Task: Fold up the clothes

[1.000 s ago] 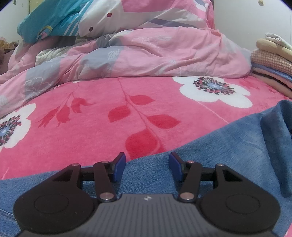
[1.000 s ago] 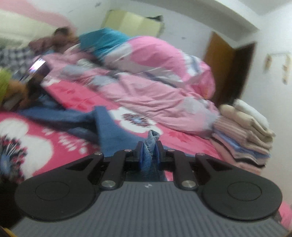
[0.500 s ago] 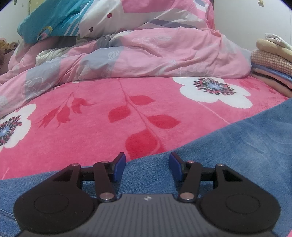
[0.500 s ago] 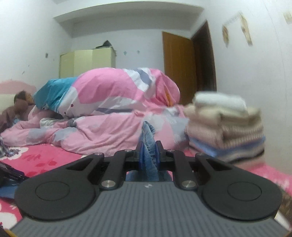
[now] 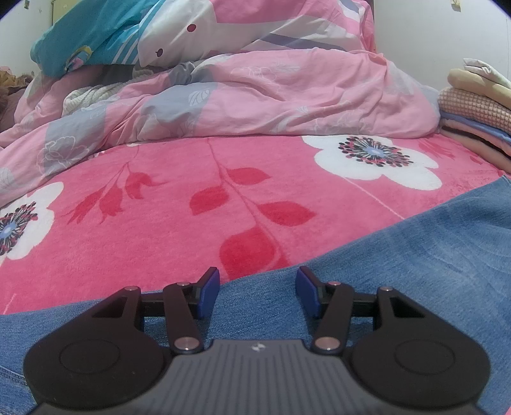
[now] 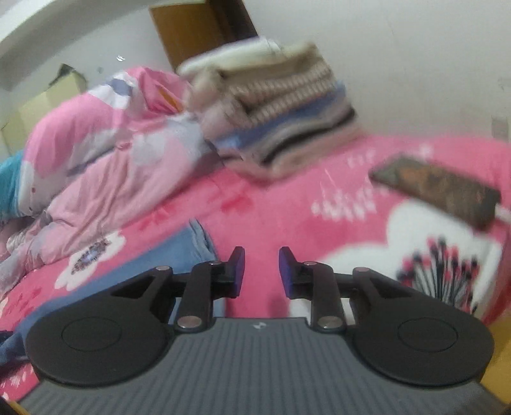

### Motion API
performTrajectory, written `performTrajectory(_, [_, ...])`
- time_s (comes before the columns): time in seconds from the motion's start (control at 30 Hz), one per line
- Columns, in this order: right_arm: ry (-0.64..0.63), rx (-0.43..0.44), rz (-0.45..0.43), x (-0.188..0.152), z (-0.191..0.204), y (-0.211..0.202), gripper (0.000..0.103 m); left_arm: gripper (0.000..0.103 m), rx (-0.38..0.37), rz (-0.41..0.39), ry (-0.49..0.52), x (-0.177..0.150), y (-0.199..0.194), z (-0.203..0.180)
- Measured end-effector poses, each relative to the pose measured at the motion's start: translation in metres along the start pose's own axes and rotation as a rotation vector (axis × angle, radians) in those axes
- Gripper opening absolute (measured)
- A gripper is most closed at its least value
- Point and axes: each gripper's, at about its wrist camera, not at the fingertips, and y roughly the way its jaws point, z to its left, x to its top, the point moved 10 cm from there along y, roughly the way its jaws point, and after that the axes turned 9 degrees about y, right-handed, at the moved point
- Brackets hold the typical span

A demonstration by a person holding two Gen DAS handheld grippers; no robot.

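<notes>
Two hand-held grippers show, one per view, each with black arms and blue pads. Left gripper [image 5: 257, 289] hangs with its jaws spread over one pair of blue denim jeans [image 5: 399, 255], nothing pinched between the pads; the denim lies flat on the hot-pink floral fleece blanket [image 5: 159, 230], running from the lower left edge up to the right edge of that view. Right gripper [image 6: 262, 273] has its jaws opening, with only pink blanket [image 6: 271, 207] seen between them; the jeans' end [image 6: 188, 249] lies just left of its left finger, apart from the pads.

One rumpled pale-pink quilt with grey patches [image 5: 271, 95] is heaped at the back of the bed, and one stack of folded clothes [image 5: 472, 108] sits at the right edge in the left wrist view.

Only the right wrist view shows the stack whole [image 6: 271, 108], though blurred, with beige, striped and blue layers; it also gives one flat dark rectangular object [image 6: 437, 188] lying on the blanket, too blurred to identify, and one brown wooden door [image 6: 198, 28]. Only the left wrist view shows the teal-and-white bedding [image 5: 95, 28] piled atop the quilt.
</notes>
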Motion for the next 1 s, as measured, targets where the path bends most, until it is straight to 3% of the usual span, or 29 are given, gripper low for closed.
performTrajectory(0.07, [-0.047, 0.034, 0.000, 0.005, 0.020, 0.000, 0.027, 0.055, 0.001, -0.001, 0.000, 0.000, 0.000, 0.000])
performTrajectory(0.2, [-0.288, 0.170, 0.106, -0.010, 0.090, 0.032, 0.038, 0.055, 0.000, -0.003, -0.002, 0.000, 0.000, 0.000])
performTrajectory(0.33, [-0.551, 0.273, 0.227, -0.042, 0.151, 0.073, 0.039, 0.055, -0.002, -0.003, -0.004, 0.000, 0.000, 0.000])
performTrajectory(0.47, [-0.729, 0.360, 0.385, -0.071, 0.180, 0.102, 0.039, 0.055, -0.005, -0.004, -0.008, 0.000, 0.000, 0.001])
performTrajectory(0.77, [-0.765, 0.455, 0.607, -0.086, 0.182, 0.109, 0.039, 0.055, -0.006, -0.005, -0.009, 0.001, 0.001, 0.001])
performTrajectory(0.83, [-0.784, 0.447, 0.630, -0.091, 0.182, 0.108, 0.035, 0.056, -0.007, -0.005, -0.009, 0.001, 0.000, 0.001])
performTrajectory(0.9, [-0.862, 0.429, 0.601, -0.097, 0.189, 0.101, 0.011, 0.056, -0.007, -0.005, -0.009, 0.001, 0.000, 0.001])
performTrajectory(0.97, [-0.955, 0.400, 0.551, -0.103, 0.197, 0.092, 0.001, 0.056, -0.007, -0.006, -0.010, 0.000, 0.000, 0.001])
performTrajectory(1.0, [-0.992, 0.380, 0.520, -0.102, 0.201, 0.086, 0.001, 0.056, -0.007, -0.007, -0.010, 0.000, 0.001, 0.001])
